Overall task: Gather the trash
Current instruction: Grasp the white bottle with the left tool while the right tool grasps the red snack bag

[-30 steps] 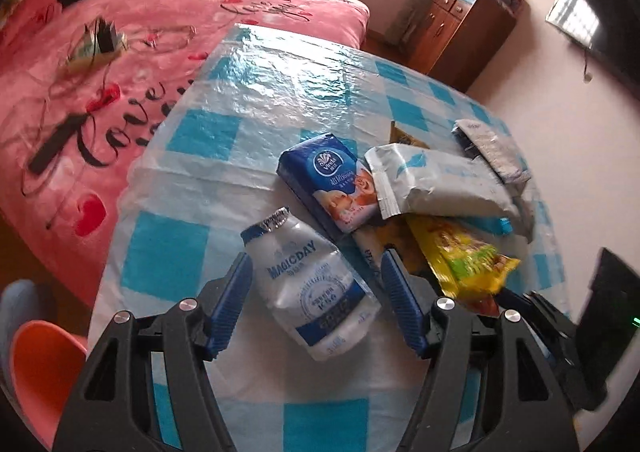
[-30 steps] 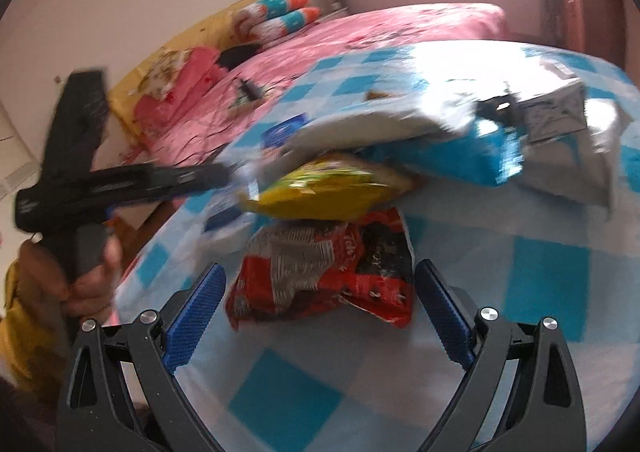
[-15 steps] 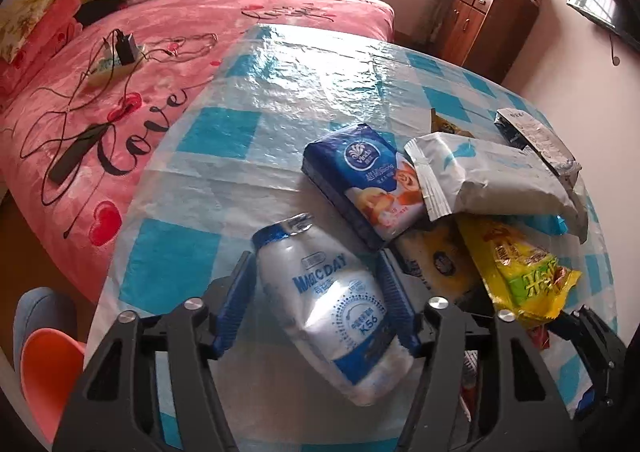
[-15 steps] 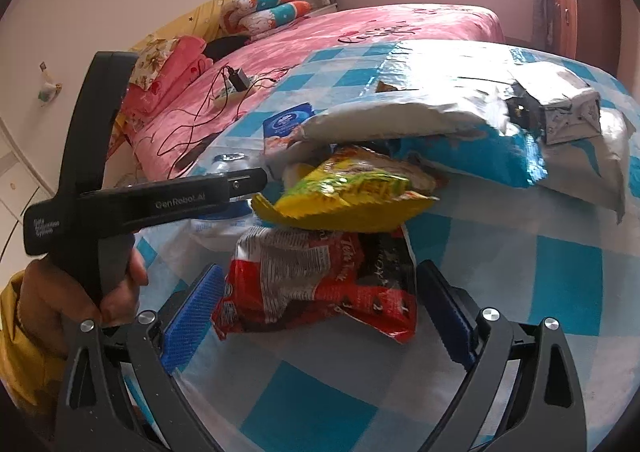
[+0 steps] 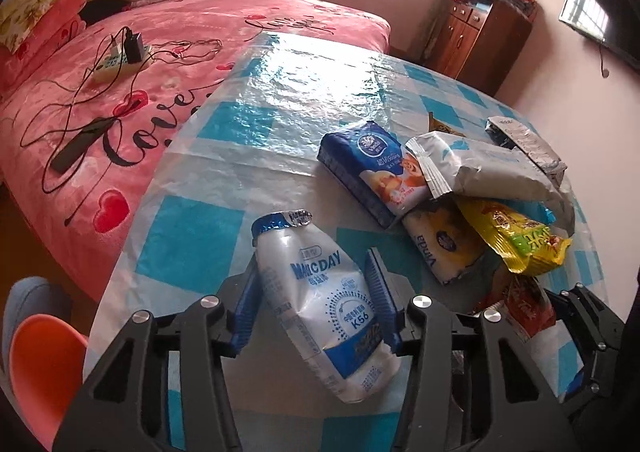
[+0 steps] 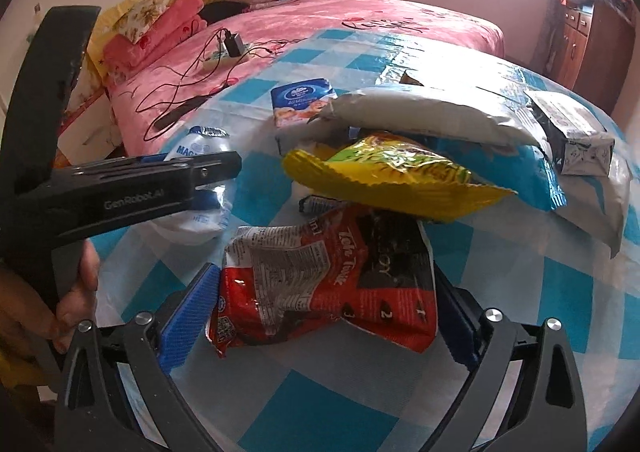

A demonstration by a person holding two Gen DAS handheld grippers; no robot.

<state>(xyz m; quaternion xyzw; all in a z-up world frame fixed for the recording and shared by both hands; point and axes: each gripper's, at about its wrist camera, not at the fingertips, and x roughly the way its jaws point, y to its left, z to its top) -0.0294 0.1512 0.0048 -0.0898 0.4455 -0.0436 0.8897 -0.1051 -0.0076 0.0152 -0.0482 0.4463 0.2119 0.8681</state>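
At the far left a pink bedspread (image 5: 168,63) with trailing black cables lies beside the round surface (image 5: 288,99), which wears a glossy blue-and-white checked plastic cover. Near the surface's near edge, the left gripper (image 5: 316,292) has just been closing its blue-padded fingers (image 5: 246,300) on a white-and-blue soft plastic "MAGICDAY" milk pouch (image 5: 324,304); the pads now touch both of its sides while it rests on the cover. To the right sits a heap of wrappers: a dark blue tissue pack (image 5: 372,167), a grey foil bag (image 5: 492,171) and a crumpled yellow snack bag (image 5: 516,236). Furthest right, the right gripper (image 6: 320,312) spreads its fingers (image 6: 186,308) around a flattened red-and-black snack wrapper (image 6: 332,280), the pads at its edges but not pressing it.
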